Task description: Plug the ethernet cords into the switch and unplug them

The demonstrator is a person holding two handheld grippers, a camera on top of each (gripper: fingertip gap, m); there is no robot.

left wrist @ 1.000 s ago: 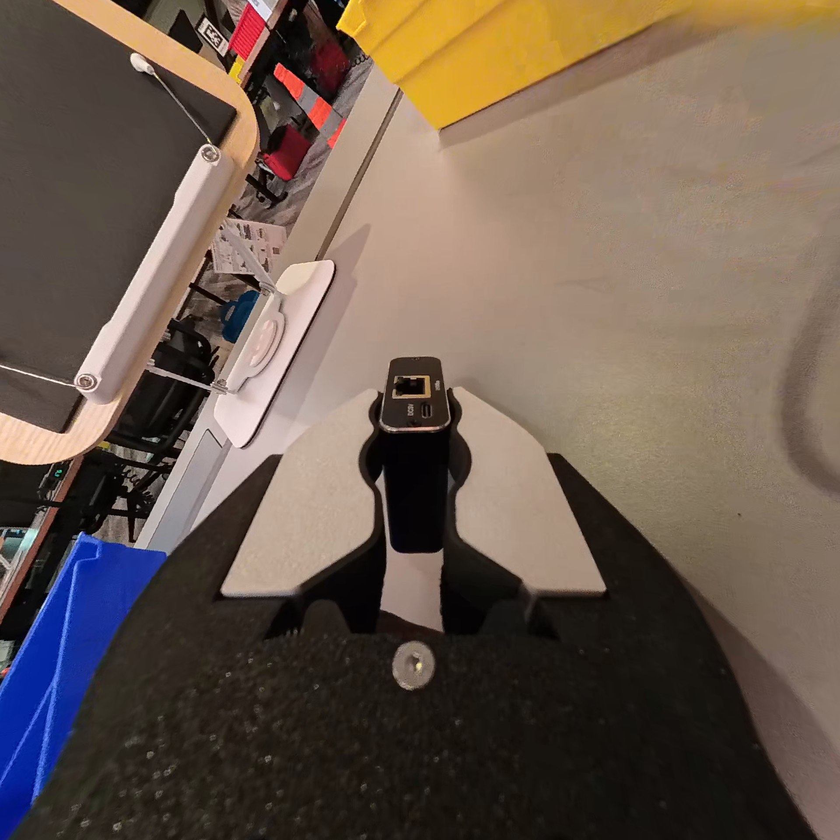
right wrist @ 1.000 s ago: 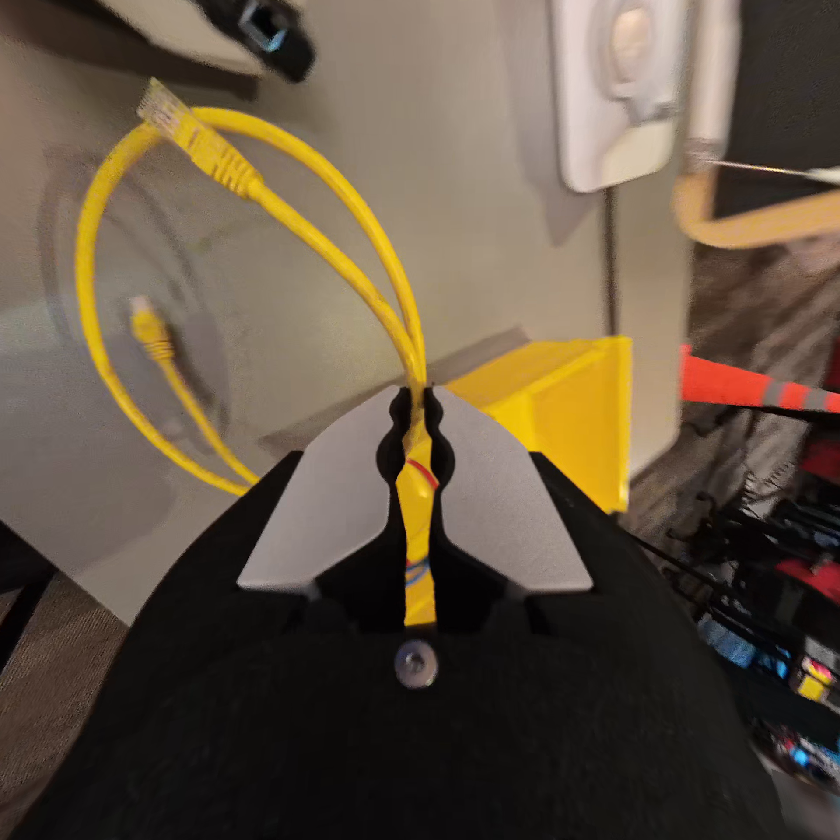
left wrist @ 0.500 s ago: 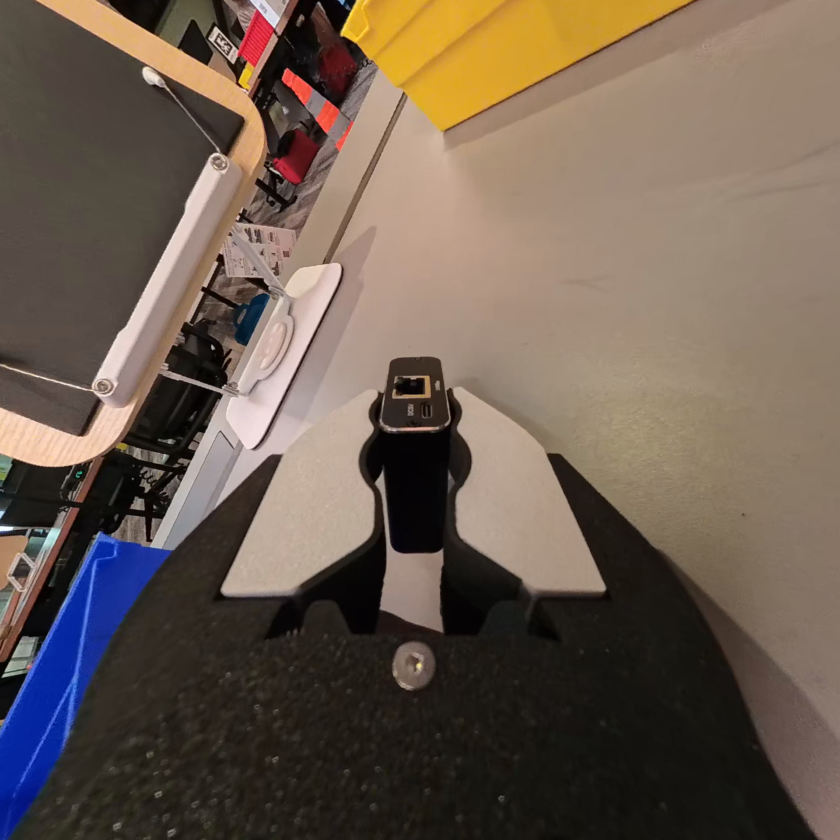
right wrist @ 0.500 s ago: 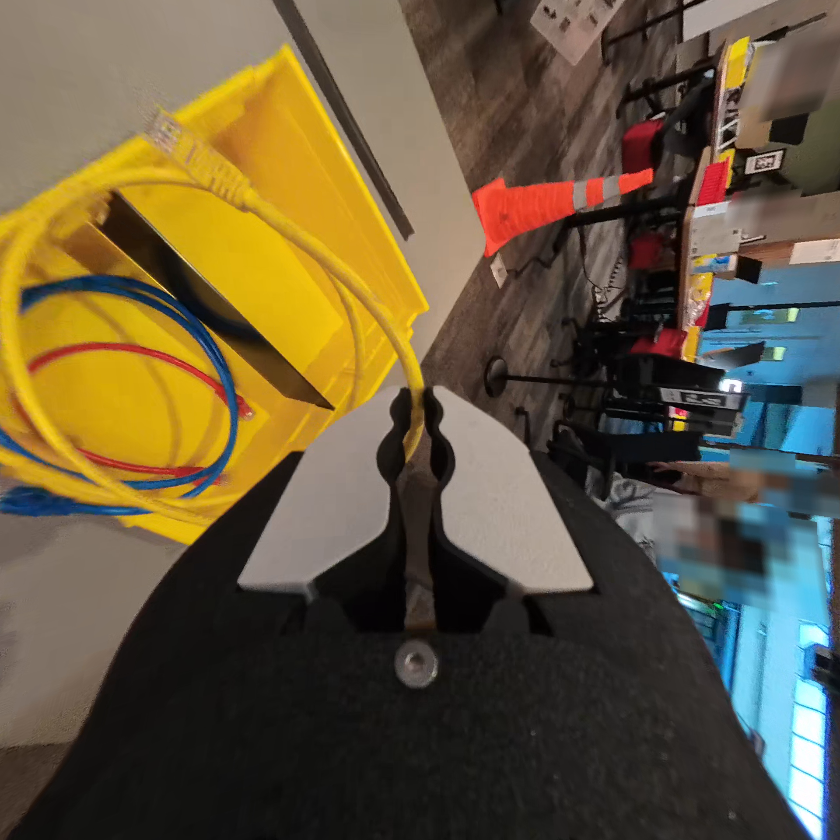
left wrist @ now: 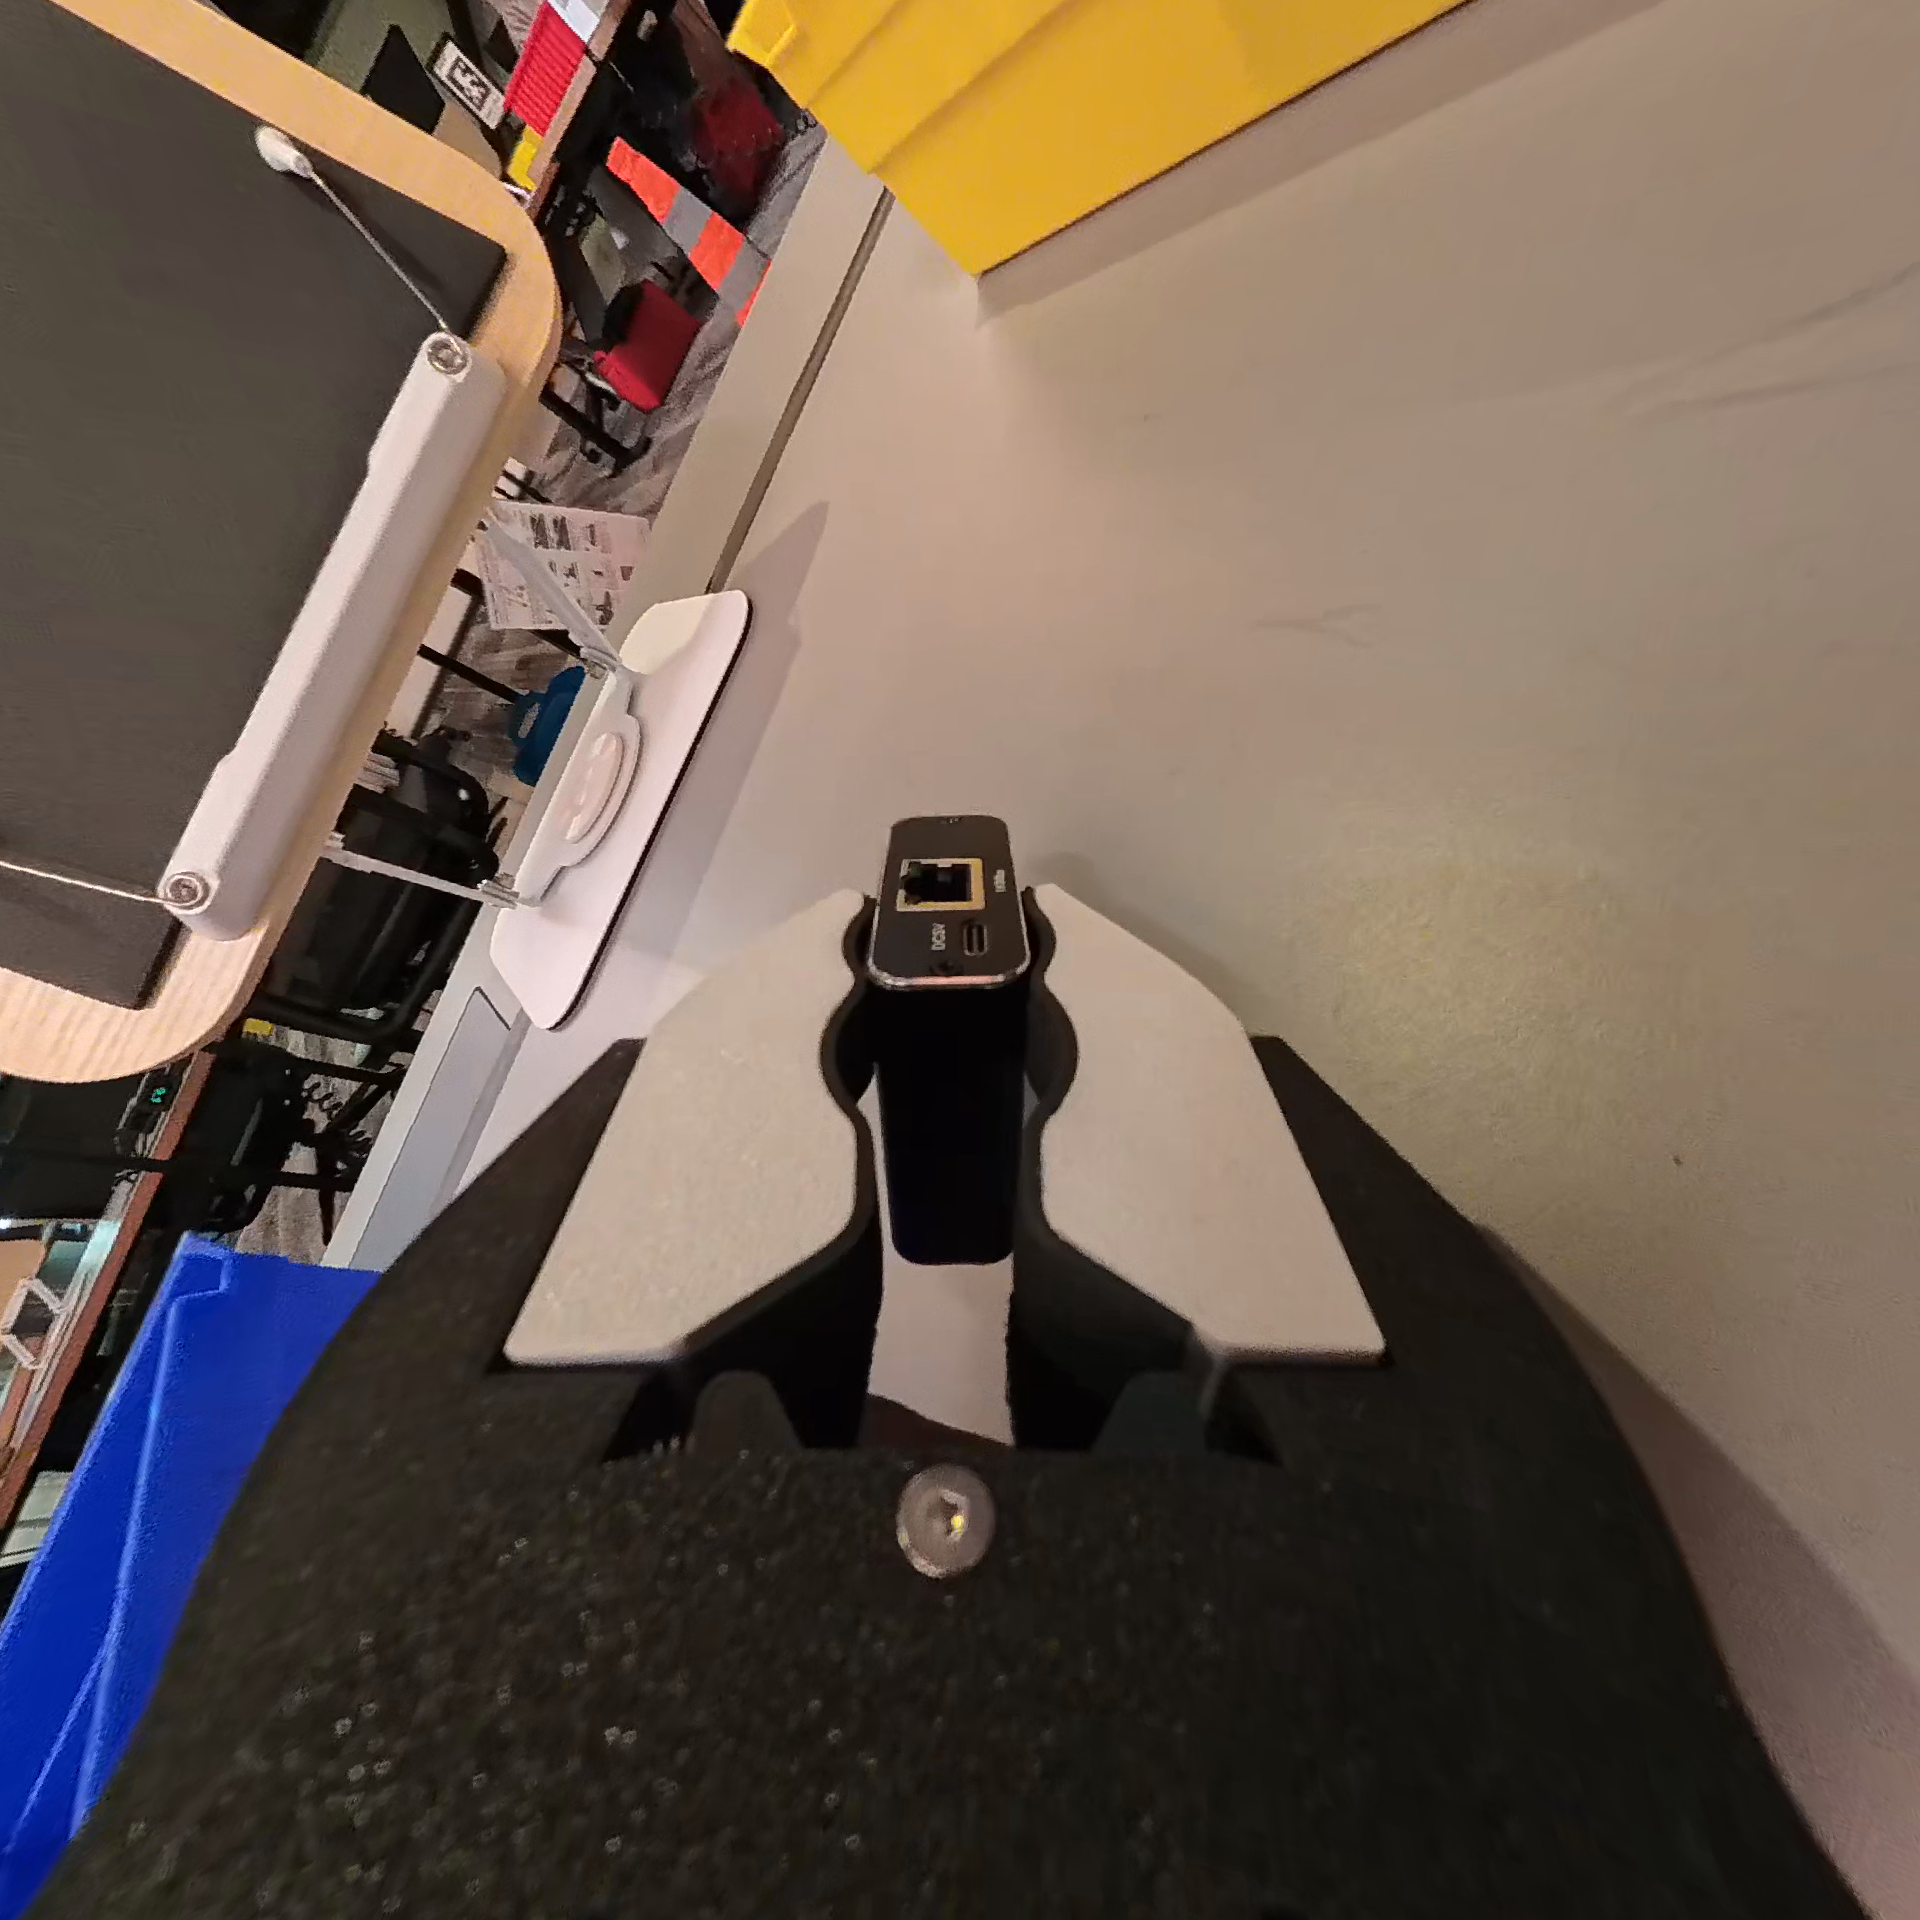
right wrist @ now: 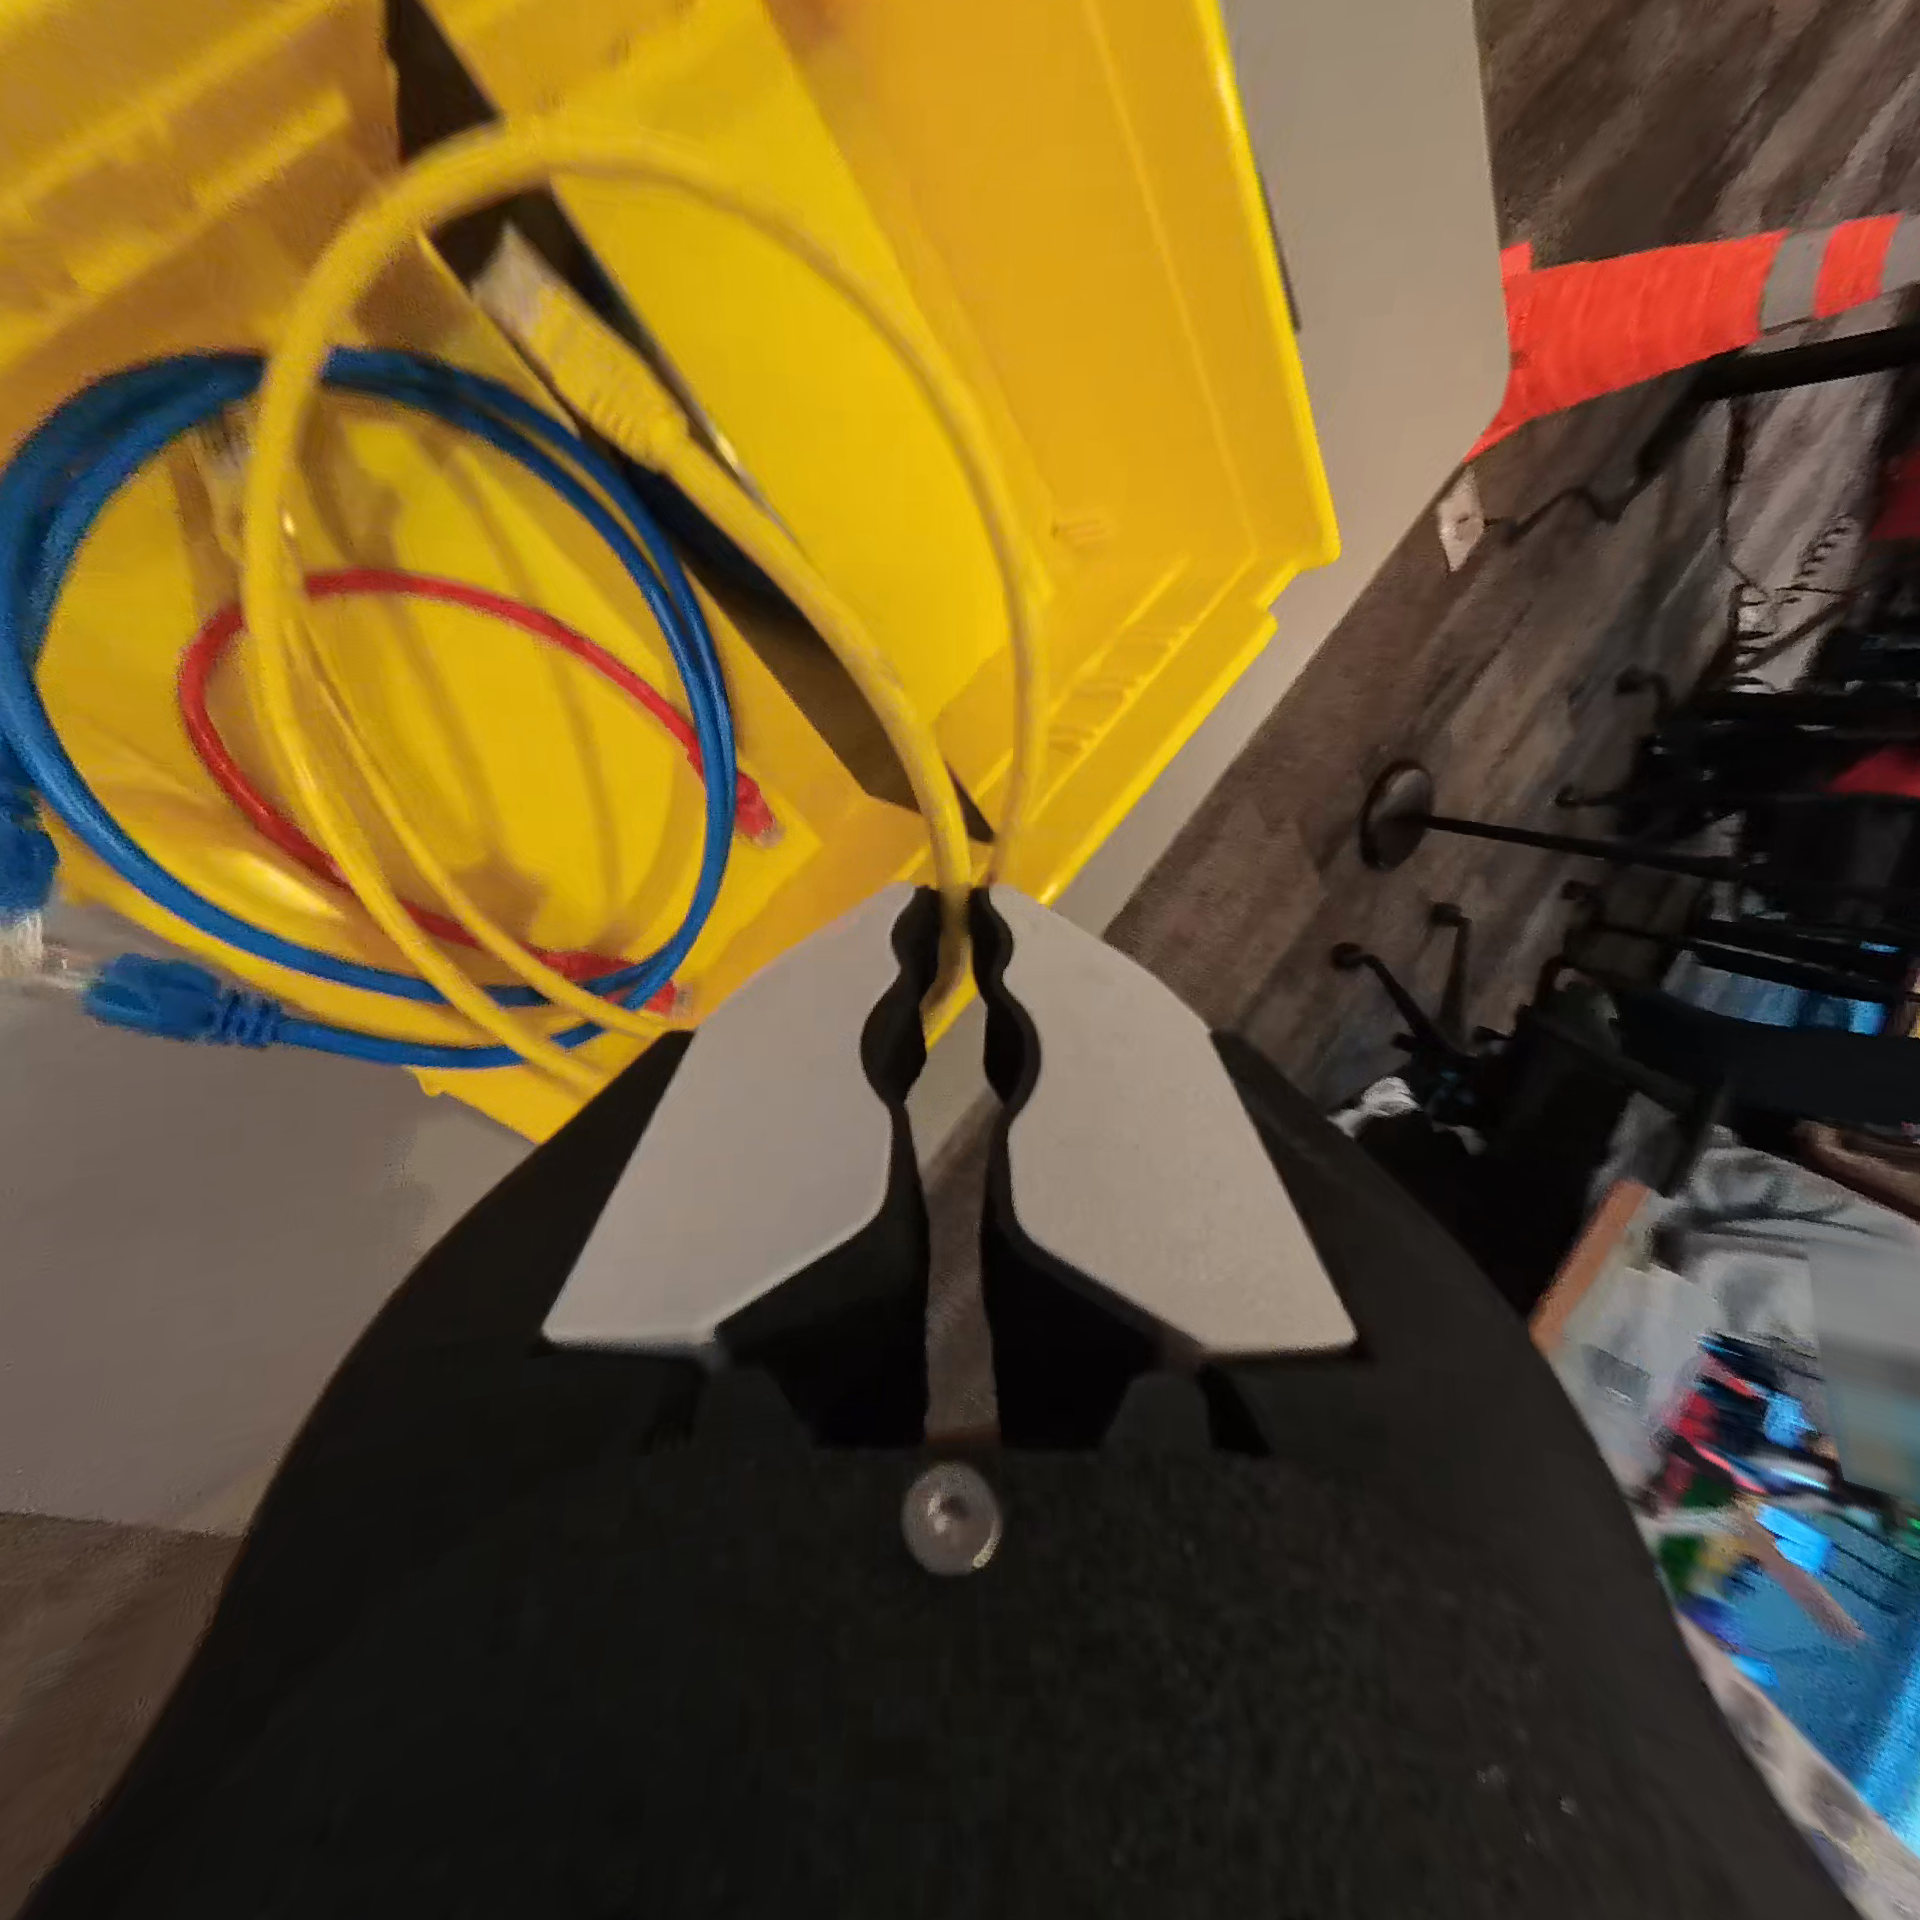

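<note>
The left claw [left wrist: 951, 961] was clamped on the small black switch [left wrist: 948, 1013], gripping its long sides so that the end face with the network port [left wrist: 938, 883] stuck out past the fingertips, unobstructed and pointing forward; that hold seemed chosen to keep the port reachable for a plug. The switch sat low over the pale counter [left wrist: 1403, 644], apparently lifted off it, with the claw angled along the surface toward the counter's far edge, where a white stand [left wrist: 644, 790] stood. The port was empty. The right claw [right wrist: 954, 914] was closed on a yellow ethernet cord [right wrist: 644, 197], pinching two strands of it together at the fingertips, so the rest arched out in a loose loop with one plug end [right wrist: 582, 332] dangling, blurred. It was held over the open yellow bin [right wrist: 935, 364], in which a blue cord [right wrist: 416, 665] and a red cord [right wrist: 436, 707] lay coiled. The right claw pointed down and sideways at the bin, well away from the switch, which suggested the yellow cord was being put away rather than offered to the port.
</note>
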